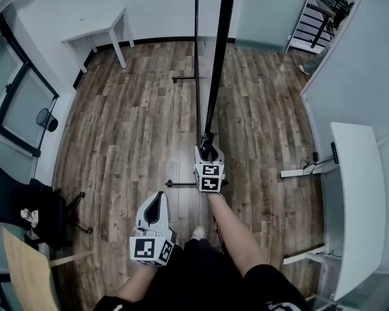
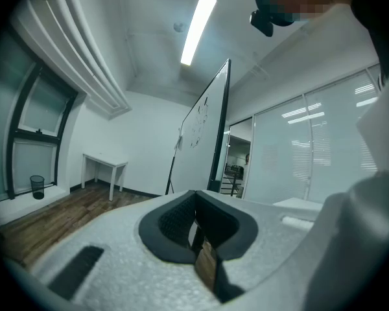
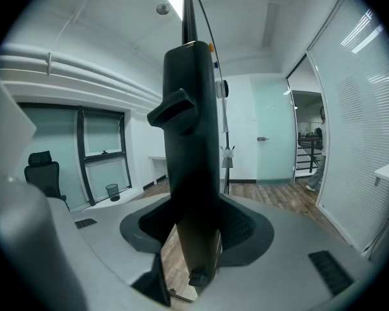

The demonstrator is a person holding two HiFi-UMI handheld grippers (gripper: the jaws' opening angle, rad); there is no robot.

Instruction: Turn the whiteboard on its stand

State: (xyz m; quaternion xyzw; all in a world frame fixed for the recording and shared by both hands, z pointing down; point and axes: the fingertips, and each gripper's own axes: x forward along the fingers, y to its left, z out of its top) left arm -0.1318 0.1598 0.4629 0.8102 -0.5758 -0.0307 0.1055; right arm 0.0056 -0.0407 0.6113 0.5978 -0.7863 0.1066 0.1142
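From the head view the whiteboard [image 1: 218, 57] is seen edge-on from above, as a thin black line rising over the wood floor. Its stand's feet [image 1: 183, 79] lie on the floor behind it and near me. My right gripper [image 1: 207, 150] is shut on the board's black frame edge [image 3: 189, 148], which fills the gap between its jaws [image 3: 198, 241]. My left gripper [image 1: 156, 199] hangs lower left of it, apart from the board, shut with nothing in it [image 2: 198, 237]. The left gripper view shows the whiteboard [image 2: 204, 141] standing ahead, white face to the left.
A white table [image 1: 98, 27] stands at the back left wall. A black office chair [image 1: 16, 203] and a wooden panel [image 1: 26, 271] are at the left. A white desk [image 1: 358, 199] lines the right side by the glass wall. My shoe [image 1: 198, 232] is just under the board.
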